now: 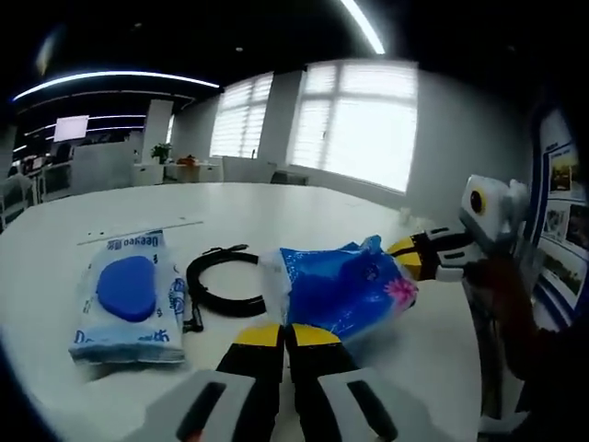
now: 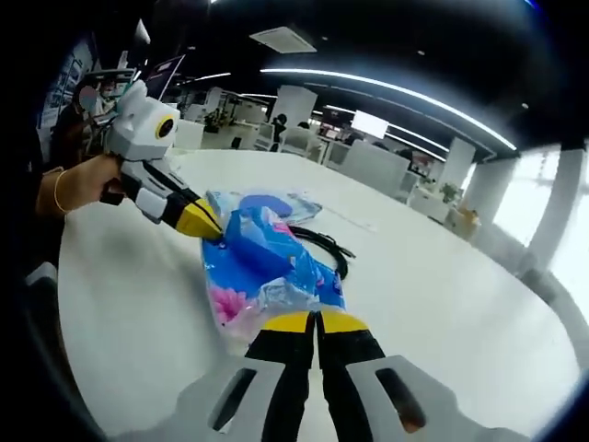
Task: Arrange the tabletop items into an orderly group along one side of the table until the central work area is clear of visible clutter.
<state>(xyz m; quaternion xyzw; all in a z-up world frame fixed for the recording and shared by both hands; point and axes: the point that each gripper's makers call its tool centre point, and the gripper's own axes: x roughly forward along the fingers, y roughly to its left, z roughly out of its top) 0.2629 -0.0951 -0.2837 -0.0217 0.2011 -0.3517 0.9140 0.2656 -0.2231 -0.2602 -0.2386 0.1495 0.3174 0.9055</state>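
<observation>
A blue plastic packet [image 1: 345, 285] with a pink flower print lies on the white table [image 1: 276, 207], held at both ends. My left gripper [image 1: 286, 335] has its yellow-tipped jaws pressed together on the packet's near edge. The right gripper [image 1: 411, 260] comes in from the right and pinches the far corner. In the right gripper view the same packet [image 2: 271, 267] sits just past my right gripper [image 2: 315, 322], whose jaws are shut on its edge, while the left gripper [image 2: 201, 221] grips its far end. A wet-wipes pack [image 1: 129, 296] with a blue lid lies to the left.
A coiled black cable [image 1: 221, 281] lies between the wipes pack and the packet, and shows again as the cable [image 2: 324, 245] behind the packet. A person's hand [image 2: 78, 184] holds the left gripper. The table edge [image 2: 101, 368] curves close by.
</observation>
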